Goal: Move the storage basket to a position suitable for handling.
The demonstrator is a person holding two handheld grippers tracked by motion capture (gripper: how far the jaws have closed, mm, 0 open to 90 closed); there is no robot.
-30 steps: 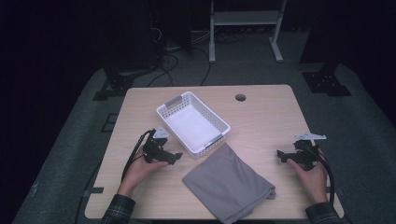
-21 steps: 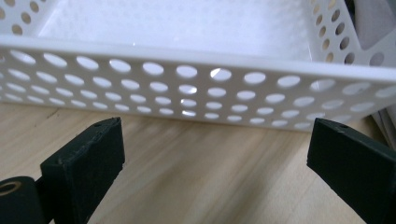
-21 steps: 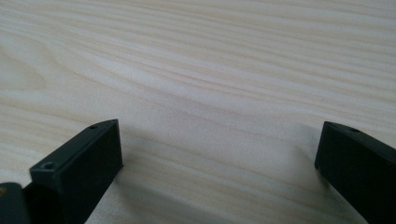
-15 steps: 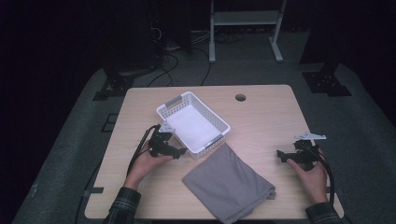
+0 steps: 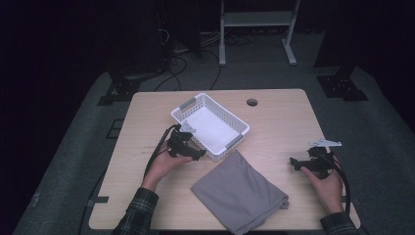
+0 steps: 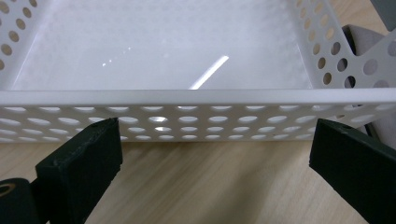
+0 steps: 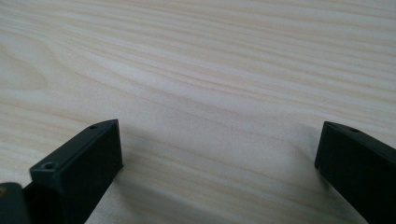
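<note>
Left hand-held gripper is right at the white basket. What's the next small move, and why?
Probably ease the left hand-held gripper forward and up to straddle the white perforated plastic basket's near rim. Its jaws stand wide open and empty, facing that wall, low against the wooden table.

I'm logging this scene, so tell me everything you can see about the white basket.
The white basket is a shallow rectangular tray, plastic by its look, with walls pierced by rows of round holes, a smooth glossy floor and a grey handle at each short end. It is empty and sits upright, askew on the wooden table. The grey cloth lies at its near corner. The left gripper, fingers open, faces its long wall.
</note>
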